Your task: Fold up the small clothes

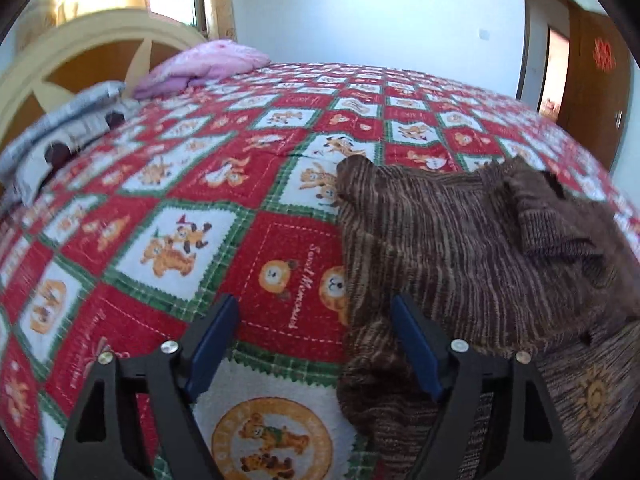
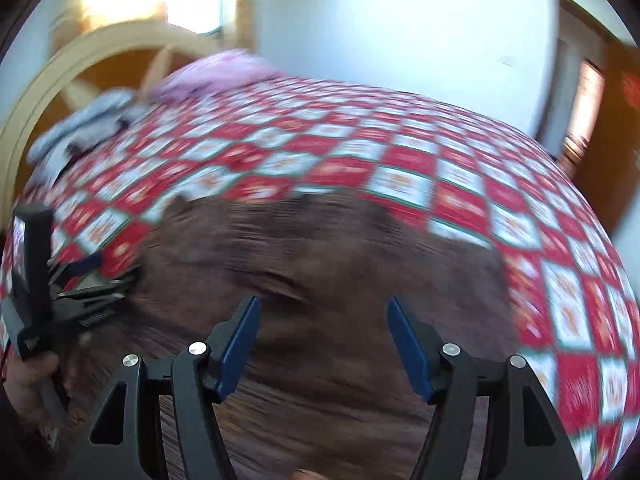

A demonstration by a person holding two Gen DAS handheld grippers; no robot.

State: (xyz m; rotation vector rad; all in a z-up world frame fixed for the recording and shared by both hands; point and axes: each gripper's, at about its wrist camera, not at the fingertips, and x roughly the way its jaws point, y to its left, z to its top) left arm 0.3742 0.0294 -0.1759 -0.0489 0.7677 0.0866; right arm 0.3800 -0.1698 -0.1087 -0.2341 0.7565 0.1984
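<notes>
Brown sweater (image 1: 460, 248) flat on quilt (image 1: 192, 184), both tools, left (image 1: 316, 344) and right (image 2: 320, 344), angled downward, agape, empty.

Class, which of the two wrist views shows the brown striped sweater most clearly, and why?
The left wrist view: the brown striped sweater is sharp there, with its knit stripes, a folded ribbed part and a sun motif visible. In the right wrist view the sweater fills more of the picture but is smeared by motion blur, so only a brown mass shows.
</notes>
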